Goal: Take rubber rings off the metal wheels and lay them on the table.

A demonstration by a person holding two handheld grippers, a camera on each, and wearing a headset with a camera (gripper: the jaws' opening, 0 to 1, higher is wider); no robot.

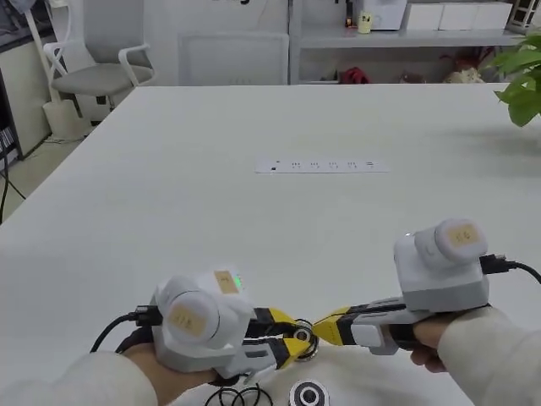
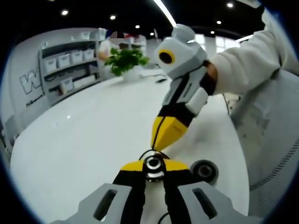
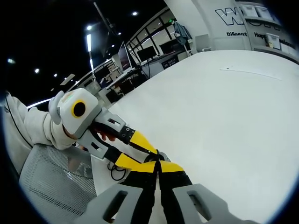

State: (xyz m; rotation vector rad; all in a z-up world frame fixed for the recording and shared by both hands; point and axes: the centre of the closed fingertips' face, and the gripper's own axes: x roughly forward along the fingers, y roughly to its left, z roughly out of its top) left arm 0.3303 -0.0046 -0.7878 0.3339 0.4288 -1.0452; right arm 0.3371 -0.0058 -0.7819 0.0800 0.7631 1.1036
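Observation:
My left gripper (image 1: pixel 296 338) is shut on a small metal wheel (image 1: pixel 302 336), which sits between its yellow tips (image 2: pixel 154 169) just above the white table (image 1: pixel 279 220). A thin black rubber ring (image 2: pixel 145 154) arcs off the wheel's top. My right gripper (image 1: pixel 319 328) comes in from the right and is shut on that ring, with its yellow tips (image 3: pixel 158 164) pressed together. A second metal wheel (image 1: pixel 308 394) lies on the table close below. Two or three loose black rings (image 1: pixel 238 396) lie beside it, under my left gripper.
A white strip with sockets (image 1: pixel 321 165) lies flat in the middle of the table. A green plant (image 1: pixel 520 85) stands at the far right edge. An office chair (image 1: pixel 93 72) and shelves (image 1: pixel 397 34) stand behind the table.

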